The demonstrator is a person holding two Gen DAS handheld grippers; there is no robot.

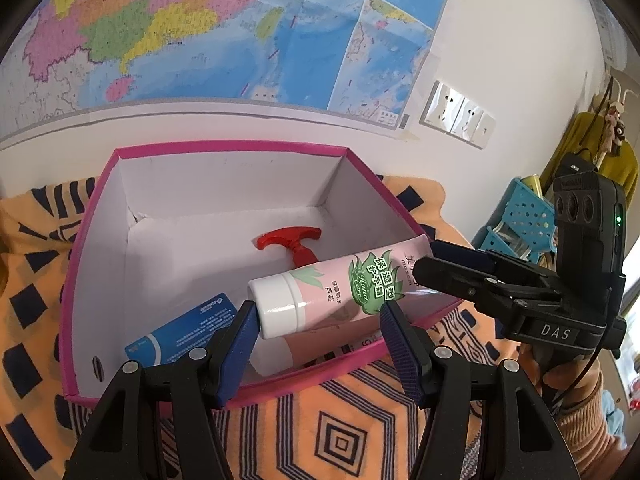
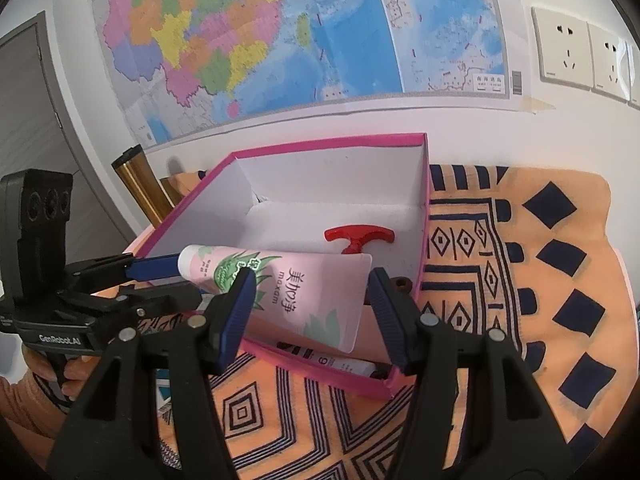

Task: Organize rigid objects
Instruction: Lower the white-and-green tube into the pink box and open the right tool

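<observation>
We hold the hand-cream tube (image 1: 340,288) over the pink box (image 1: 224,148), left hand-held gripper (image 1: 318,326) clamped on its cap end, right hand-held gripper (image 2: 310,300) on its flat end, keeping it level for lowering inside.

Left gripper (image 1: 316,322) and right gripper (image 2: 308,300): black scissor-link frames with silver rivets and ribbed navy-blue finger pads (image 1: 398,334). Each body carries a three-lens black camera block; labels read "DAS" and "GenRobot.AI". A ribbed orange-pink sleeve (image 1: 588,436) covers the wrist.
</observation>
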